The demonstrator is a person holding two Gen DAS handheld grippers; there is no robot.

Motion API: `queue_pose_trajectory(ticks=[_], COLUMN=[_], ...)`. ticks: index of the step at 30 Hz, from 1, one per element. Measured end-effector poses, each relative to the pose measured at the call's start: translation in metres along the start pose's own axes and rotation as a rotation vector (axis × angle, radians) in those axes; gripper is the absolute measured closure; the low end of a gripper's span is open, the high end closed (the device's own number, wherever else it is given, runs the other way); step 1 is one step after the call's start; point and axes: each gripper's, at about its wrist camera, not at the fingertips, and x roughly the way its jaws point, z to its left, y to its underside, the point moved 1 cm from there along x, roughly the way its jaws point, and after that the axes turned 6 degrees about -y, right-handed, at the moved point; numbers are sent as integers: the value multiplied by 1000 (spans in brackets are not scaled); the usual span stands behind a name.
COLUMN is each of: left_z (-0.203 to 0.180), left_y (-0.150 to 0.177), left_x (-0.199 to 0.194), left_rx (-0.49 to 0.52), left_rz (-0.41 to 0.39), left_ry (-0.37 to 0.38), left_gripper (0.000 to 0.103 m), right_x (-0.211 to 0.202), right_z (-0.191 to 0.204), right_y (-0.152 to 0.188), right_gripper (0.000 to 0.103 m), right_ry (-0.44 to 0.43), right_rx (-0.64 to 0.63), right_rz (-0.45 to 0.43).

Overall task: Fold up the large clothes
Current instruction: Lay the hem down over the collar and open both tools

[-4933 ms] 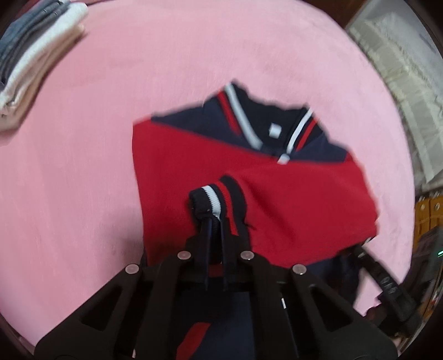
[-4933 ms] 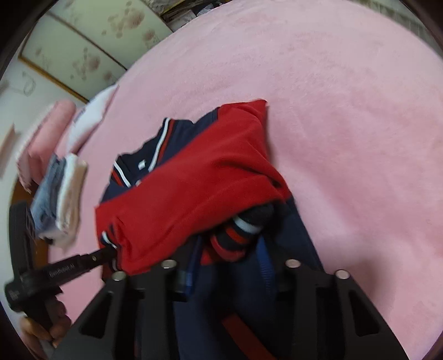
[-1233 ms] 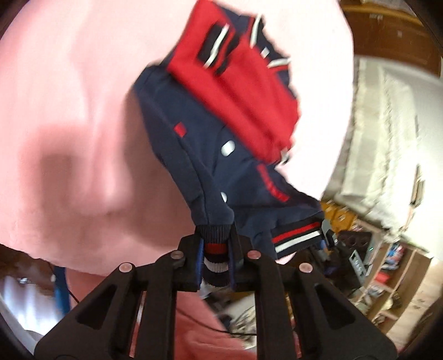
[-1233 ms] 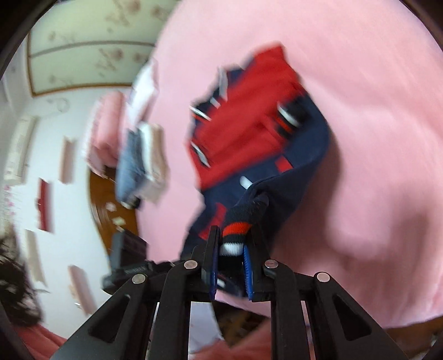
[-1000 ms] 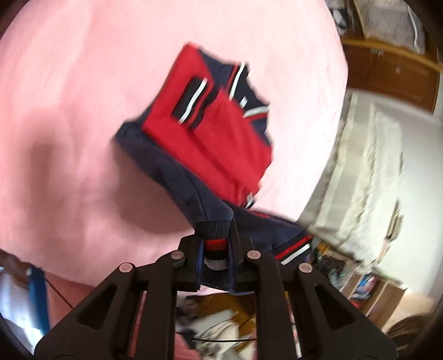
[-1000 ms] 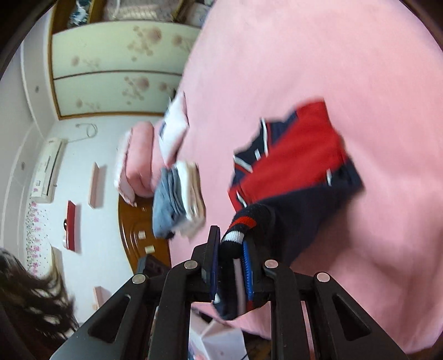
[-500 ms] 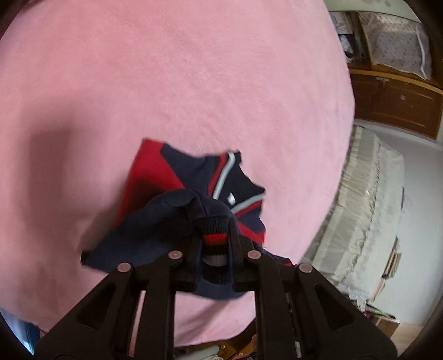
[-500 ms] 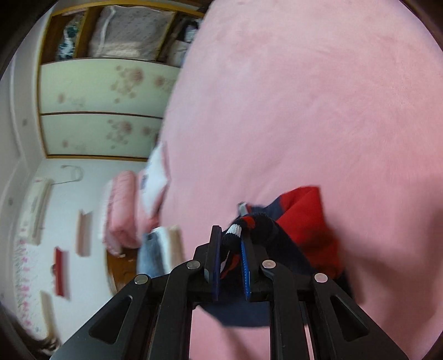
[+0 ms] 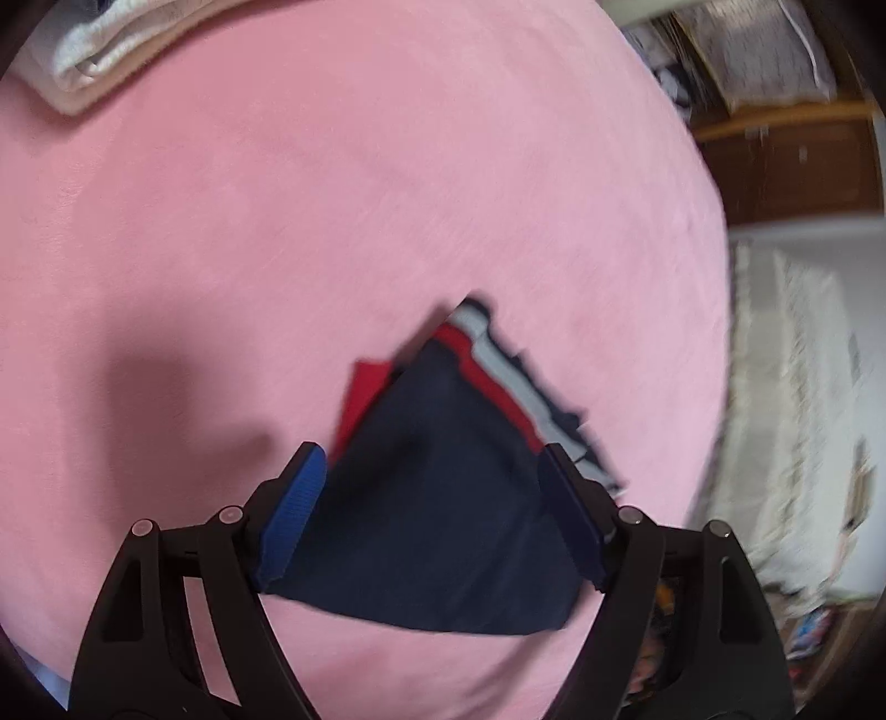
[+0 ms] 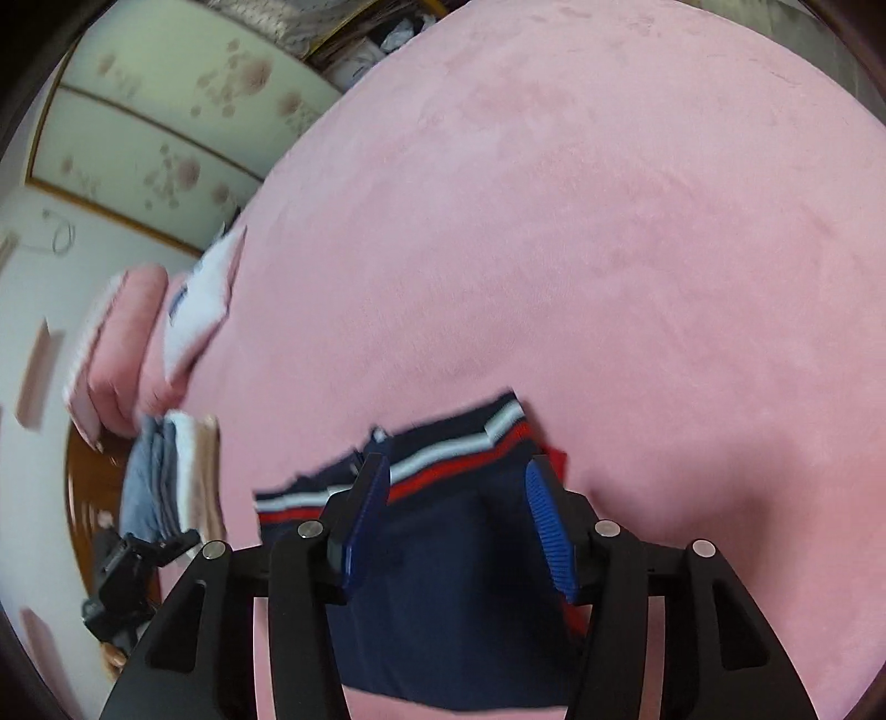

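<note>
A navy and red jacket [image 9: 437, 498] with red and white striped hem lies folded in half on the pink bed cover [image 9: 332, 194]. My left gripper [image 9: 429, 493] is open and empty, its jaws spread wide just above the navy fabric. In the right wrist view the same folded jacket [image 10: 454, 581] lies under my right gripper [image 10: 454, 498], which is also open and empty. Its striped hem band [image 10: 443, 459] lies at the far edge of the fold. The other gripper [image 10: 133, 576] shows at the lower left of the right wrist view.
A stack of folded clothes [image 9: 105, 39] lies at the bed's far left; it also shows in the right wrist view [image 10: 166, 482]. Pink and white pillows [image 10: 155, 332] lie beyond. A wooden cabinet [image 9: 797, 160] and a cream bed cover [image 9: 797, 415] stand to the right.
Both grippers carried the jacket's hem up and over onto the collar end, then let go. Both jaws have gone from shut on the hem to wide open.
</note>
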Motion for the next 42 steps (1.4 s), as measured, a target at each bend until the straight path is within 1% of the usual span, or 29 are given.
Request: queue_pose_trajectory(ticks=[1, 3, 5, 6, 8, 9, 11, 12, 13, 14, 16, 17, 19, 24, 25, 28, 29, 30, 31, 32, 33, 34, 35, 36, 37, 38, 39, 40, 42], left_z=[5, 11, 16, 19, 19, 17, 15, 12, 16, 16, 14, 15, 19, 41, 43, 49, 48, 47, 48, 43, 34, 26, 18, 9, 1, -5, -14, -17, -32], left_y=[8, 25, 37, 42, 50, 53, 53, 52, 55, 55, 59, 61, 65, 82, 86, 85, 84, 83, 79, 78, 78, 79, 81, 84, 89, 94, 101, 103, 116], left_x=[1, 13, 30, 38, 49, 52, 59, 57, 71, 67, 60, 56, 46, 46, 52, 66, 70, 71, 65, 61, 56, 48, 39, 26, 18, 12, 8, 3, 9], left_rx=[23, 53, 58, 58, 78, 94, 122, 137, 151, 161, 182, 183, 173, 88, 79, 71, 63, 48, 46, 53, 78, 109, 143, 178, 198, 220, 255, 278, 335], left_rz=[3, 16, 35, 47, 75, 79, 75, 79, 78, 75, 66, 63, 61, 51, 46, 30, 32, 38, 43, 43, 30, -2, -46, -113, -148, -159, -151, -143, -115], left_ry=[-25, -66, -85, -87, -93, -108, -137, -140, -139, -138, -133, -129, -121, -89, -87, -80, -90, -113, -124, -155, -206, -267, -316, -357, -350, -311, -243, -204, -130], left_gripper=[28, 31, 48, 52, 67, 71, 92, 94, 96, 97, 97, 98, 99, 99, 99, 98, 96, 96, 96, 95, 93, 83, 66, 55, 42, 42, 42, 42, 43], right_x=[-2, -2, -2, -2, -4, -6, -5, -3, -5, -6, -11, -12, -18, -32, -42, -40, -39, -35, -34, -38, -43, -51, -56, -64, -72, -79, -87, -91, -84], right_z=[-3, -11, -20, -23, -26, -26, -24, -22, -17, -13, -6, -3, 0, 10, 9, 1, -2, 0, 2, 3, 8, 17, 20, 28, 36, 39, 48, 57, 71], right_y=[6, 21, 33, 39, 49, 53, 57, 59, 58, 58, 54, 61, 61, 66, 73, 81, 83, 85, 83, 81, 81, 82, 79, 78, 79, 80, 82, 84, 90], right_gripper=[51, 51, 51, 51, 51, 51, 51, 53, 62, 70, 79, 81, 84, 86, 86, 87, 87, 87, 87, 87, 87, 87, 84, 81, 66, 56, 56, 56, 56], right_ry=[4, 26, 61, 67, 59, 46, 14, -4, 6, 28, 43, 31, 19, 66, 75, 129, 164, 189, 208, 223, 238, 260, 275, 284, 259, 222, 154, 81, -21], right_rx=[5, 27, 58, 66, 68, 69, 67, 59, 37, 8, -45, -52, -66, -148, -160, -153, -152, -159, -168, -180, -203, -231, -251, -275, -297, -313, -334, -352, -362], right_rz=[20, 57, 95, 109, 121, 129, 149, 160, 161, 155, 141, 137, 136, 176, 178, 180, 184, 182, 172, 159, 136, 105, 82, 54, 37, 23, 7, 8, 45])
